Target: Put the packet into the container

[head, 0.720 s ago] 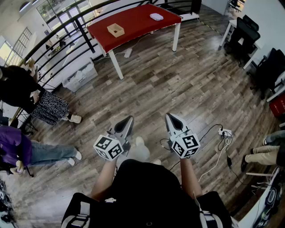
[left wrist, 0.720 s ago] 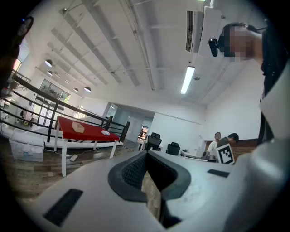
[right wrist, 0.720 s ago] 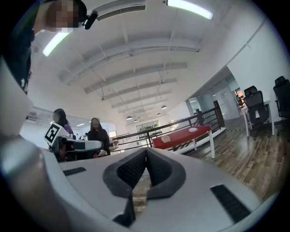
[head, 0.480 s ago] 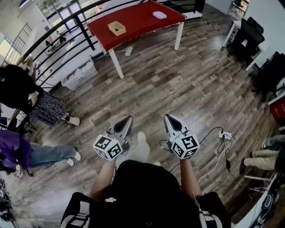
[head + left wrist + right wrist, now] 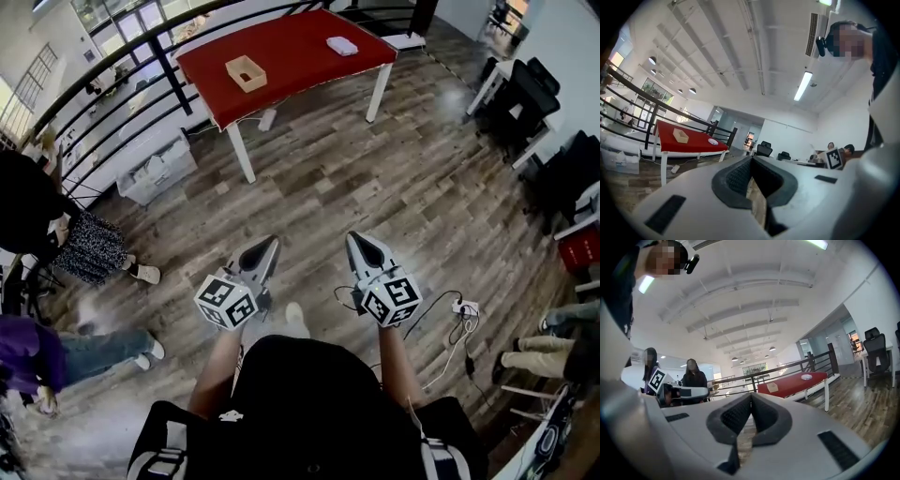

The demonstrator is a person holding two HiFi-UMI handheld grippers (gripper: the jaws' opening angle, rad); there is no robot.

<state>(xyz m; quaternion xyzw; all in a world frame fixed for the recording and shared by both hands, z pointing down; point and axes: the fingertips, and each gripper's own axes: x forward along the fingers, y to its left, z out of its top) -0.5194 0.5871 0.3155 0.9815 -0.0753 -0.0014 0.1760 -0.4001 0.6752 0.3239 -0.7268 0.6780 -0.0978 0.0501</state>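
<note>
Right now both pairs of jaws are pressed together on nothing: your left gripper [image 5: 751, 174] and right gripper [image 5: 751, 409] are empty and held level in front of you. The packet [image 5: 342, 45] lies on the red table [image 5: 295, 42], well apart from the container [image 5: 246, 72] and far across the floor from you. Arrive with jaws shut and you risk shoving the packet off the edge. Only the head view shows the power strip [image 5: 464, 307] near your feet, a trip hazard; the gripper views look level across at the table.
</note>
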